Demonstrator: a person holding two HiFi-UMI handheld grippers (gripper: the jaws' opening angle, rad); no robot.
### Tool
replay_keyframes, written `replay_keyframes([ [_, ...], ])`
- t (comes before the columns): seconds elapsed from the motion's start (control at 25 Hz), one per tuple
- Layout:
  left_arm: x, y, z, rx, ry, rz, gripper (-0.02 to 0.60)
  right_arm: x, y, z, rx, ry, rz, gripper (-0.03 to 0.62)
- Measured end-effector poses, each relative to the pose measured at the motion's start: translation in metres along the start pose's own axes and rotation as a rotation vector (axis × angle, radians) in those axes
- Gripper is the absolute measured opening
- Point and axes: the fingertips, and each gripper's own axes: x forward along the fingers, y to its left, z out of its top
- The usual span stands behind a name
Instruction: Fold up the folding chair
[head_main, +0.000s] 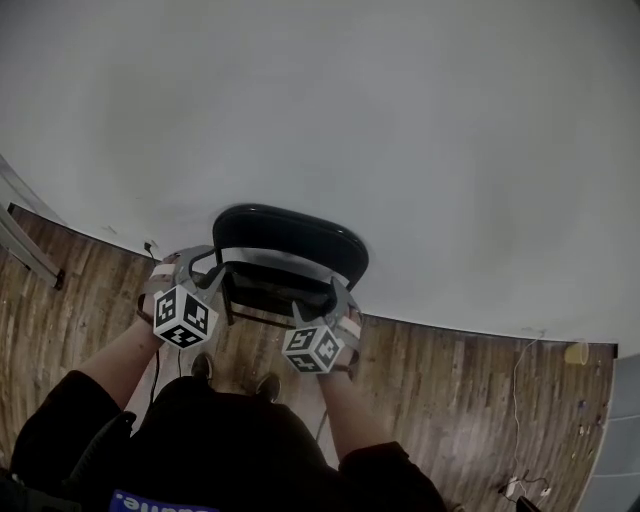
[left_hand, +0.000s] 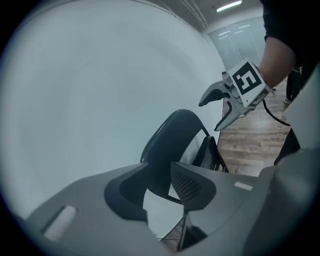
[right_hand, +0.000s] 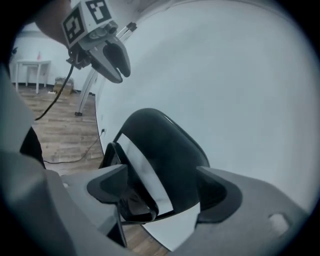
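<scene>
A black folding chair (head_main: 290, 240) stands on the wood floor with its curved backrest toward the white wall. Its seat (head_main: 272, 290) lies below the backrest, on my side. My left gripper (head_main: 195, 268) hovers at the chair's left side, and my right gripper (head_main: 330, 298) is at the seat's right front. In the left gripper view the jaws of the left gripper (left_hand: 159, 192) stand apart with nothing between them, and the chair (left_hand: 172, 140) lies beyond. The right gripper (right_hand: 162, 192) is open too, with the chair (right_hand: 165, 145) seen through the gap. Neither gripper touches the chair.
A white wall (head_main: 400, 120) rises right behind the chair. A cable and wall socket (head_main: 150, 246) are left of the chair, and more cables (head_main: 515, 400) trail on the floor at right. A slanted metal leg (right_hand: 87, 95) and a table (right_hand: 32, 65) stand far left. My shoes (head_main: 235, 375) are below the chair.
</scene>
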Motion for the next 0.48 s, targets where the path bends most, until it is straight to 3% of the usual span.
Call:
replay_keyframes([
  [0.16,-0.042,-0.011,-0.019,-0.116,-0.042,-0.018,0.132,-0.04,0.019,0.01,0.104,-0.01,0.016,0.422],
  [0.28,-0.066,-0.021,-0.038,-0.18,-0.08,-0.05,0.127,-0.065,0.041,0.023,0.122,-0.015,0.011,0.422],
  [0.48,-0.109,-0.043,-0.058,-0.226,-0.17,-0.138,0.118,-0.106,0.09,0.051,0.181,-0.024,-0.007,0.404],
])
